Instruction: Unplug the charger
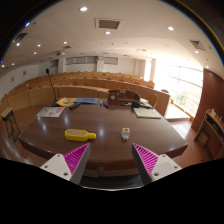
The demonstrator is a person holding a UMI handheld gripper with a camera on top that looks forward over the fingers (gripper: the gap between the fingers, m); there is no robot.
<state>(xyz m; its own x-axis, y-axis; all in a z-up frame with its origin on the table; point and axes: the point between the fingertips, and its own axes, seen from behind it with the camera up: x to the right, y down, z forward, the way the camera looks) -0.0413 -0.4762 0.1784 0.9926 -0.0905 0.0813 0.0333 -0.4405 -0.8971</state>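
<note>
**Charger ahead of open fingers on the round table**

Charger point(125, 133) sits on the dark wooden table point(110, 150), beyond the fingertips and a little toward the right finger's side, well apart from both pads. It reads as a small pale block standing on the tabletop; it is too small to make out a cable or what it is plugged into.

To its left, also beyond the fingers, lies a yellow power strip point(80, 134), long and low, with its length running across the table. The two are near each other but not touching.

The gripper point(111, 158) hovers over the near edge of the table with its fingers spread wide. The left pad point(76, 157) and the right pad point(147, 158), both magenta, stand apart with bare tabletop between them. Nothing is held, and neither finger touches anything.

Farther back on the table lie papers point(147, 113) to the right, a white sheet point(50, 113) to the left, and a yellow and blue item point(70, 101) near the far edge. Curved rows of wooden desks point(90, 80) fill the hall behind.
</note>
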